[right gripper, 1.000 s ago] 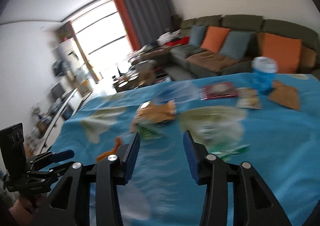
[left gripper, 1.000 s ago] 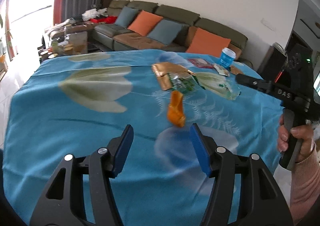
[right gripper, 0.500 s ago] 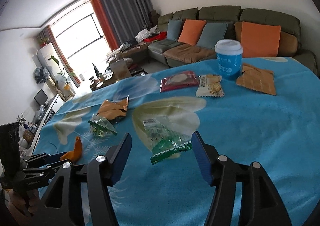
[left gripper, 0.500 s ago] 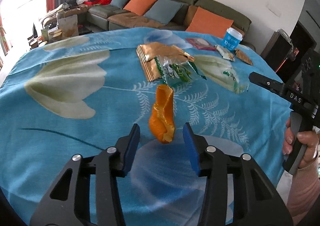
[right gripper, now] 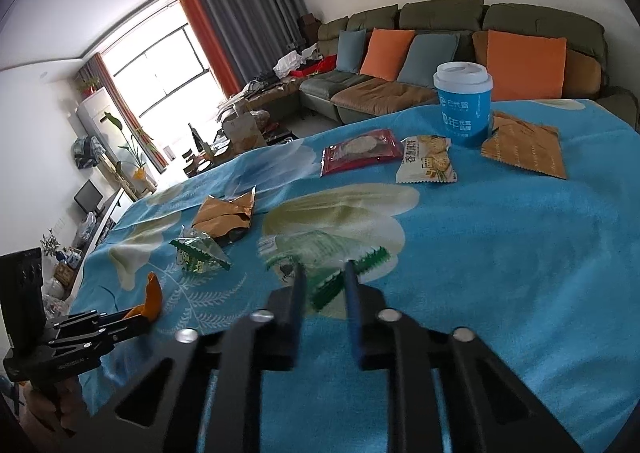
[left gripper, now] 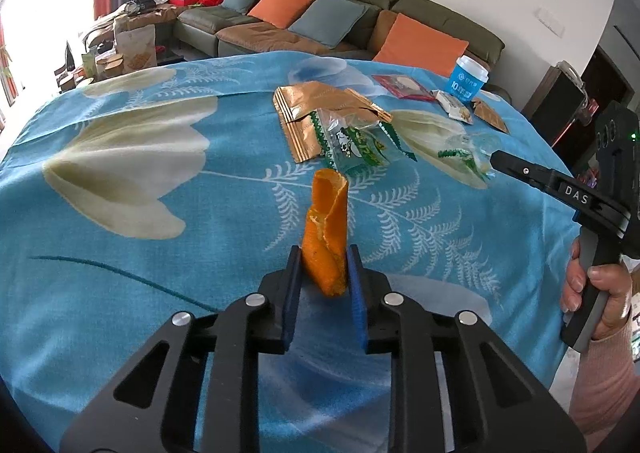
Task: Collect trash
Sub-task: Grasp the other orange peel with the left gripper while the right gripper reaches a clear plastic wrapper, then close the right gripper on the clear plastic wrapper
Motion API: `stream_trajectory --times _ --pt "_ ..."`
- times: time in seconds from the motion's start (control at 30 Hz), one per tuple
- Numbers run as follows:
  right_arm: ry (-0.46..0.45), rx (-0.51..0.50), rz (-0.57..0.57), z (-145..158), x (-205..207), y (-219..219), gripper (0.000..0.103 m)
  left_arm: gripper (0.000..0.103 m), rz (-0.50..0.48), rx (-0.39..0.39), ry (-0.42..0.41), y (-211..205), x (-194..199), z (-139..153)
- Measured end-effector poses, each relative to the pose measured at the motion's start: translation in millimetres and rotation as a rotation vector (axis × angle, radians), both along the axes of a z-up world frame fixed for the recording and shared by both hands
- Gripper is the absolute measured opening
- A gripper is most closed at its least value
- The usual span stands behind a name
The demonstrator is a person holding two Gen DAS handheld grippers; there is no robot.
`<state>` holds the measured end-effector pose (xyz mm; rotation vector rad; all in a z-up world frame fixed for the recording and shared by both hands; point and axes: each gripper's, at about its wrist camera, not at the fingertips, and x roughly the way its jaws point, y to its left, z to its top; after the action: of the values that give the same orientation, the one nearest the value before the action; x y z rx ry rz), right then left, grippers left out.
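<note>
Left gripper: jaws closing, nearly together, on the lower end of the orange peel. Pads appear to touch both sides of the peel; most of it stands up beyond the tips, above the blue floral cloth.

Right gripper: jaws closing, narrow gap, with the clear green-edged wrapper between them. Frame is blurred there, so whether the pads already press on the film I cannot tell.

Risks, as judged:
- Peel is curled and held only at 1 end. It could pivot or slip out on lifting, or tear if squeezed hard.
- Wrapper film is thin, slick and lies flat. The jaws may close on air or pinch the cloth along with it, dragging the cover and shifting the other litter.
- Both tools working at once: attention is split, so a failed grip may go unnoticed.

Surface: counter draped in the soft cloth, which can bunch. Also on it: a second green wrapper, a torn gold packet, a red packet, a biscuit packet, a brown packet, a blue lidded cup.

Room: living room, olive sofa with orange and blue cushions, curtained bright window.
</note>
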<state>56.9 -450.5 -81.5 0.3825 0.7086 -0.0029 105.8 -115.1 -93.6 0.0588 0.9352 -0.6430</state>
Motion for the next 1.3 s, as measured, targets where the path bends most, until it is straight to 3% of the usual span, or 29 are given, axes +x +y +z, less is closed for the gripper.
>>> stream_trajectory --times 0.3,0.87,1.3 --pt "-0.023 0.022 0.015 4.0 -4.3 -0.7 0.003 0.02 -0.005 -0.005 -0.035 6.0 -11.2 8.7" --pt "-0.1 0.091 0.178 25.7 -3.8 48.2 0.003 0.019 0.022 -0.032 -0.096 41.5 -39.2 29.6" --pt "-0.094 0.118 0.293 23.5 3.6 96.6 0.003 0.019 0.082 -0.032 -0.127 77.6 -58.3 40.4"
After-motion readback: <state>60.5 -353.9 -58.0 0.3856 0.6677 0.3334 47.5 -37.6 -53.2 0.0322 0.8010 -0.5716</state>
